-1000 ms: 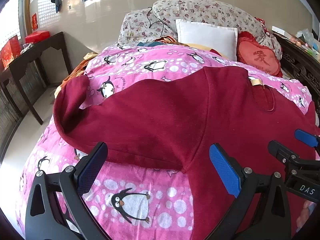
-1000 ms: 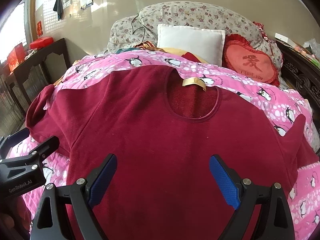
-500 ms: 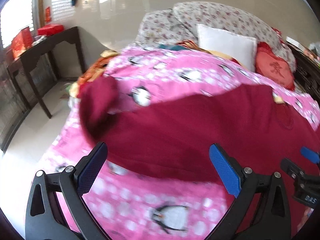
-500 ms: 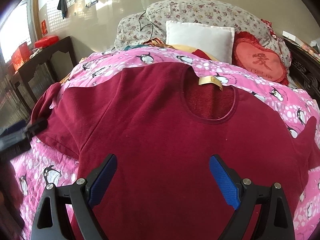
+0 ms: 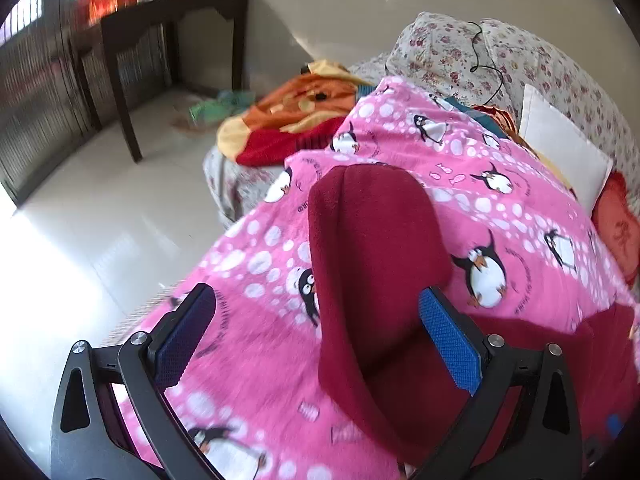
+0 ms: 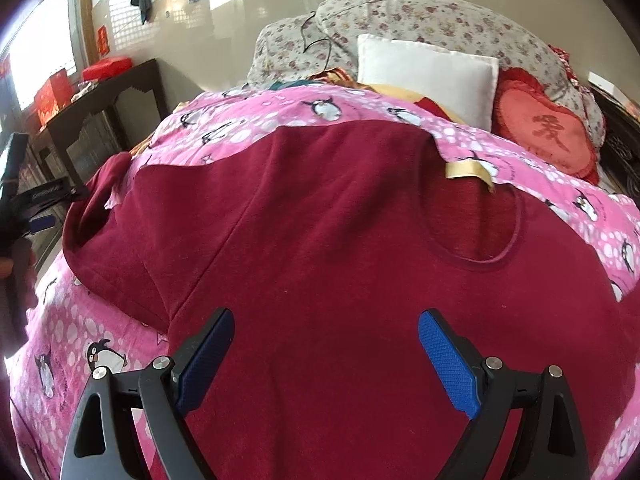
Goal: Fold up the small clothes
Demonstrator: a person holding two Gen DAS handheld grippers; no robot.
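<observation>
Both grippers open over a maroon top spread on the bed

The left gripper [image 5: 316, 340] has its fingers wide, empty, poised over the top's left sleeve [image 5: 372, 248], likely to pinch it for folding inward; the right gripper [image 6: 326, 354] also gapes wide above the maroon top [image 6: 340, 248], which lies flat, neckline far, on the pink penguin quilt [image 6: 240, 128]; pillows [image 6: 424, 76] sit beyond.

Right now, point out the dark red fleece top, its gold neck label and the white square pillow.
dark red fleece top [image 6: 340, 248], right wrist view, chest panel.
gold neck label [image 6: 468, 170], right wrist view, label's middle.
white square pillow [image 6: 428, 76], right wrist view, front face.
</observation>
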